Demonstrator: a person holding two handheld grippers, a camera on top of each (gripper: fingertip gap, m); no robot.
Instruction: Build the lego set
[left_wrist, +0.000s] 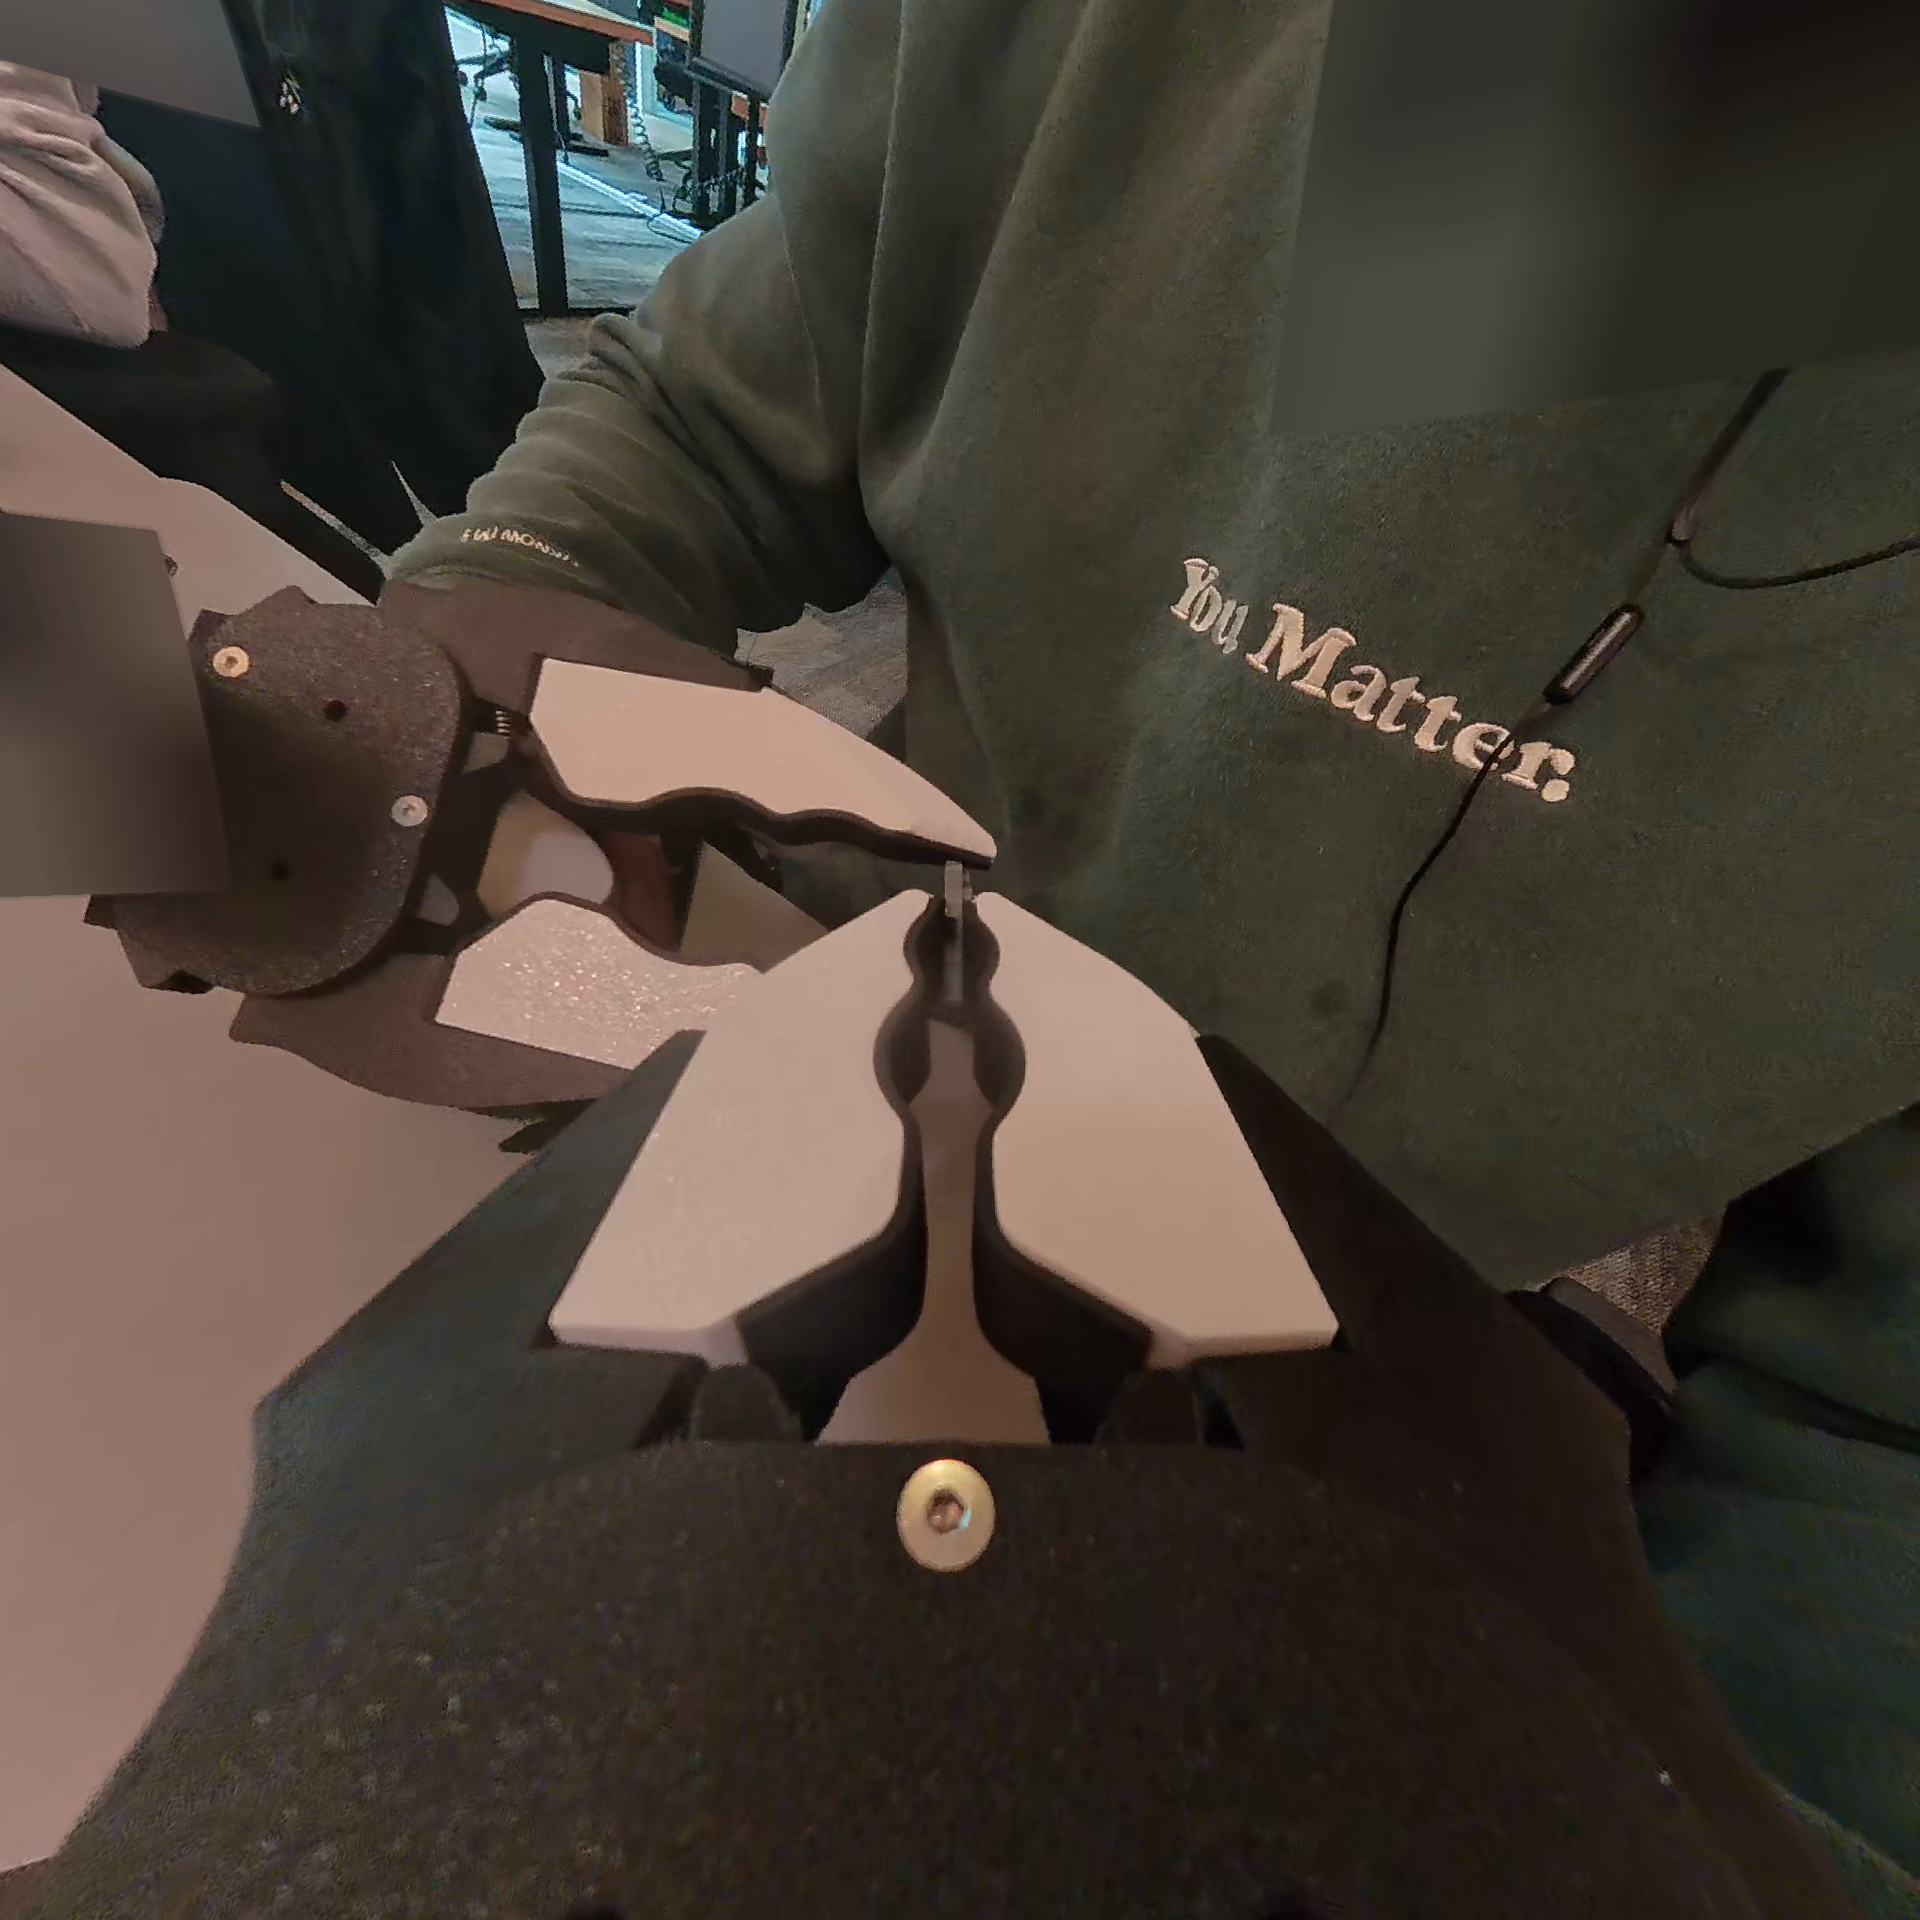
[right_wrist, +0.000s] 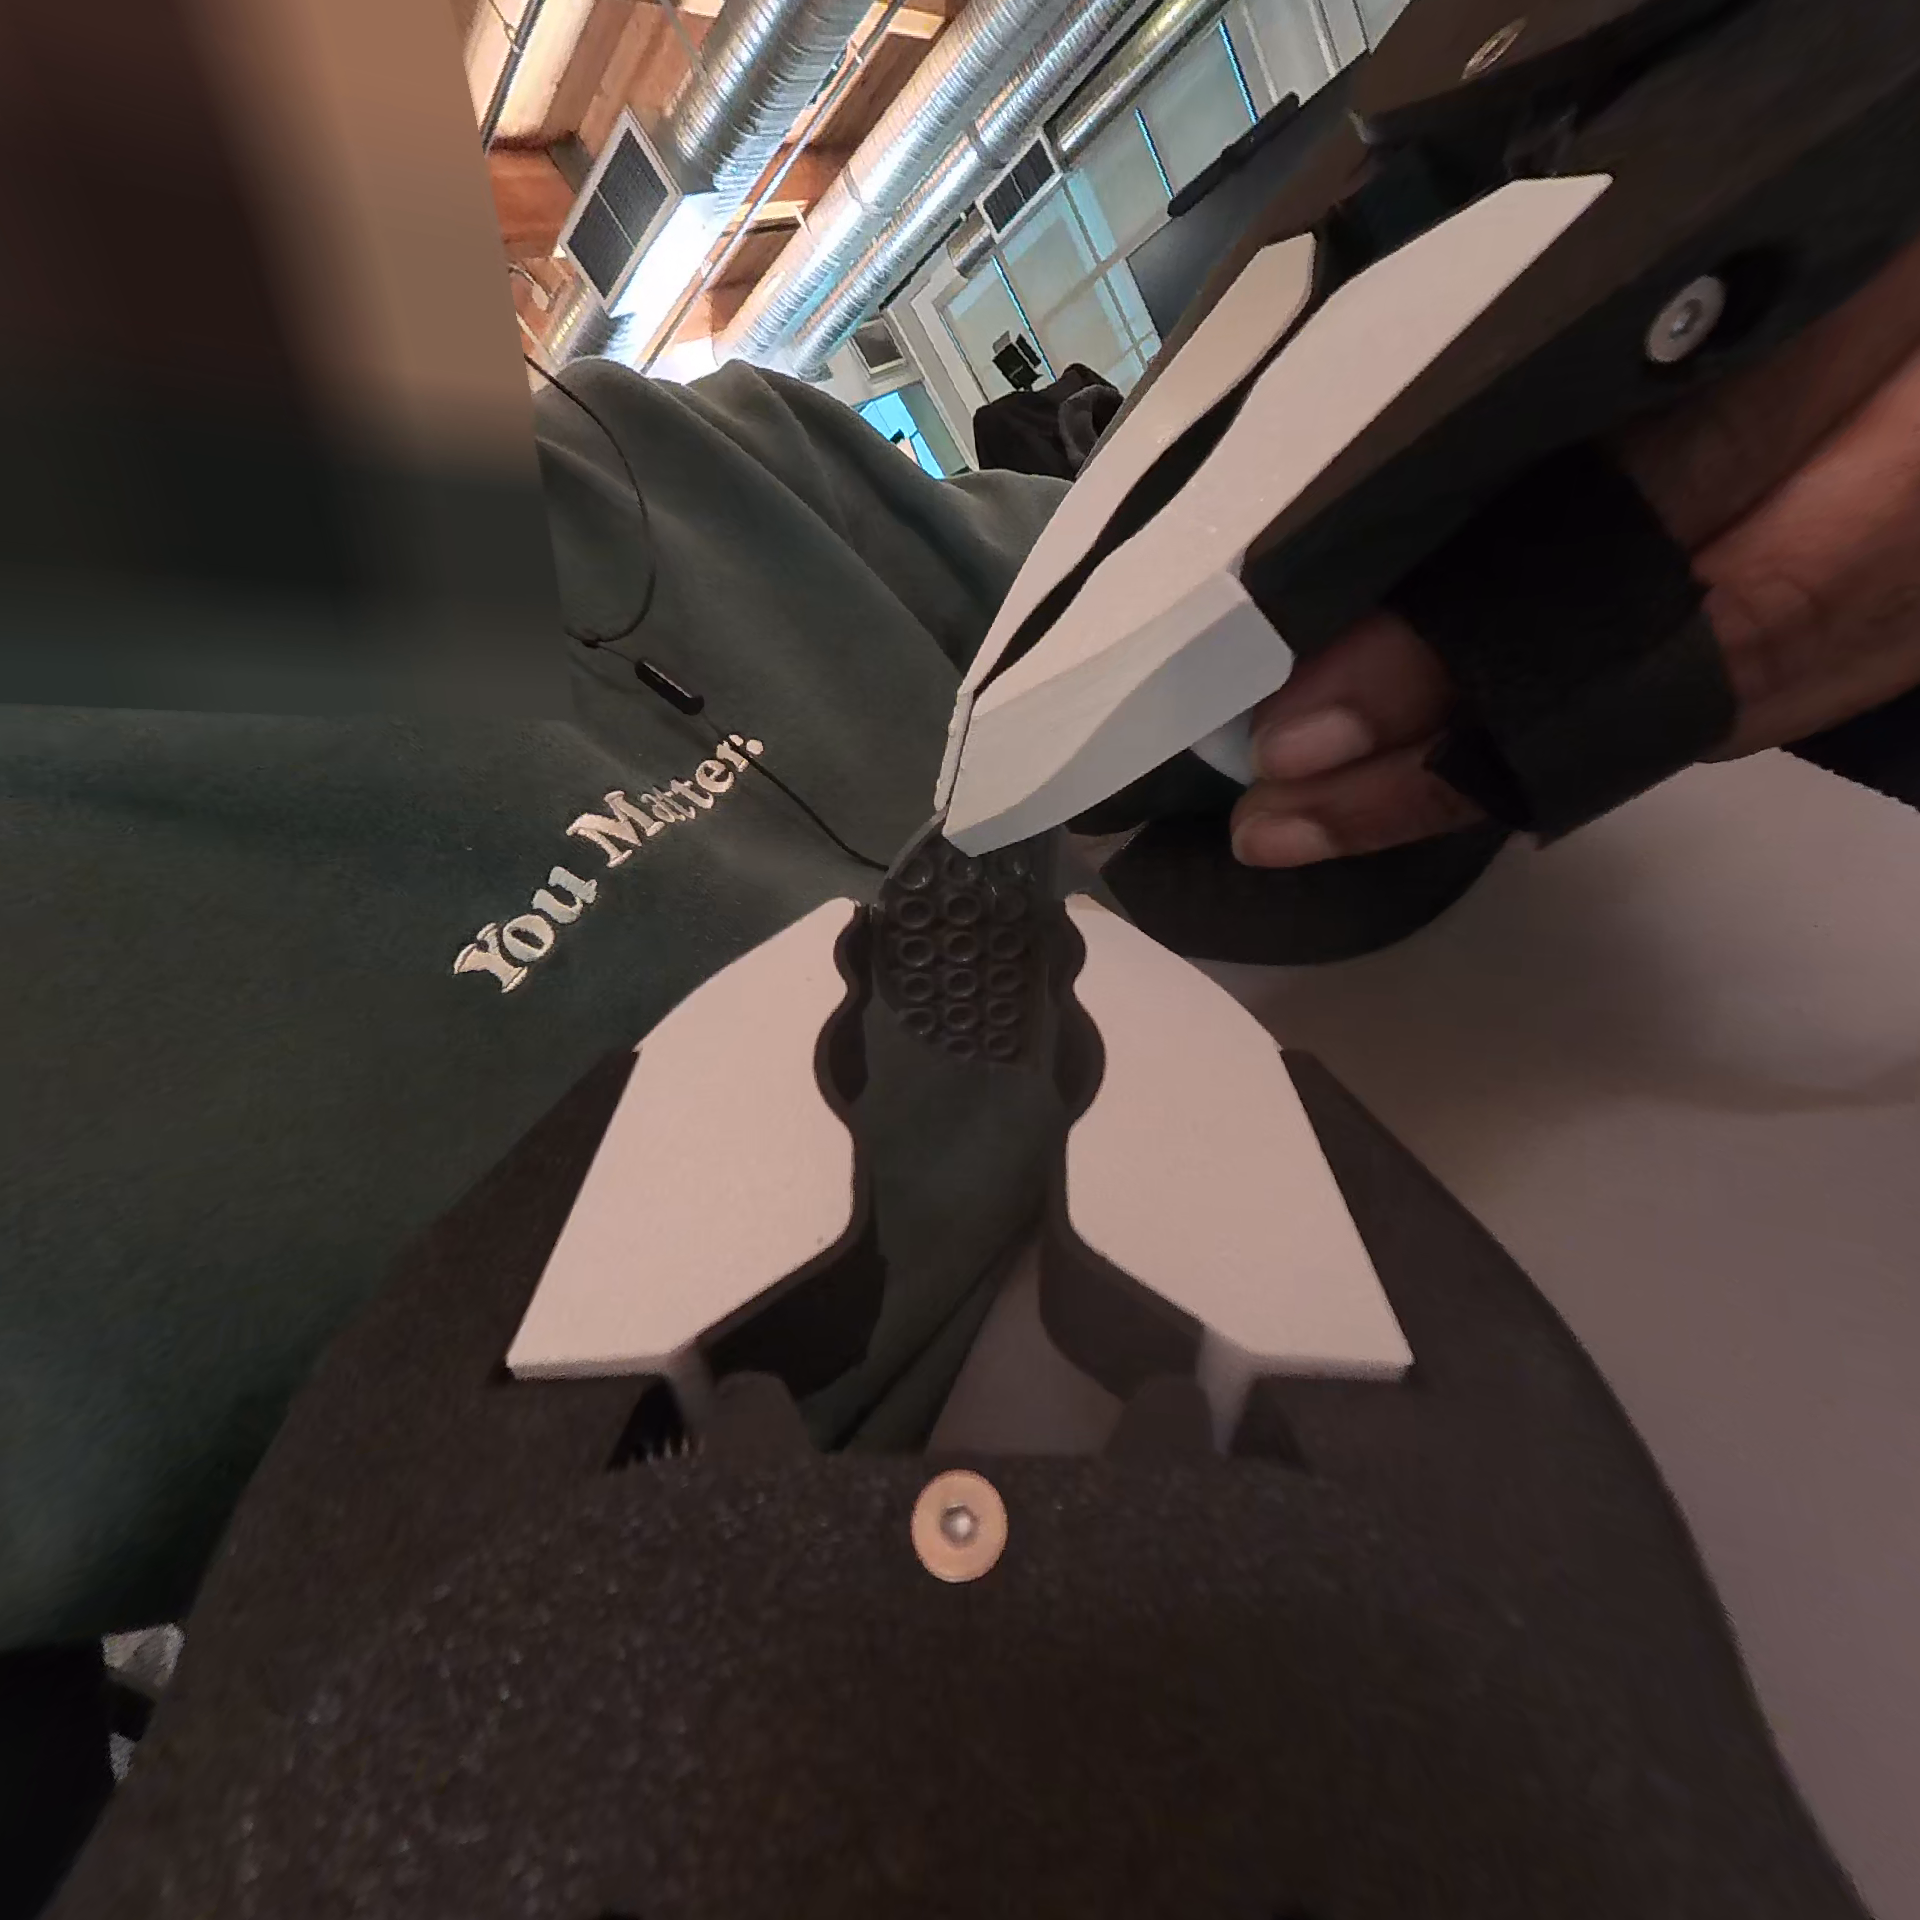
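- Dark-grey lego plate (right_wrist: 961, 961): clamped edgewise in my right gripper (right_wrist: 961, 904), underside tubes facing its camera.
- My left gripper (left_wrist: 951, 909), at the plate's far end, pinches a small grey piece (left_wrist: 954, 894).
- I align squarely, then press gently.

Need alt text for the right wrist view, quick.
The right gripper grips a dark lego plate, underside tubes facing the camera. The left gripper meets the plate's far end from the upper right, held by a hand, before a green sweatshirt.

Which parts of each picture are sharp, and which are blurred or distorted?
Left wrist view: the left gripper and dark lego piece are sharp; edges bend from the wide lens. Right wrist view: the studded lego plate is sharp; the ceiling ducts curve.
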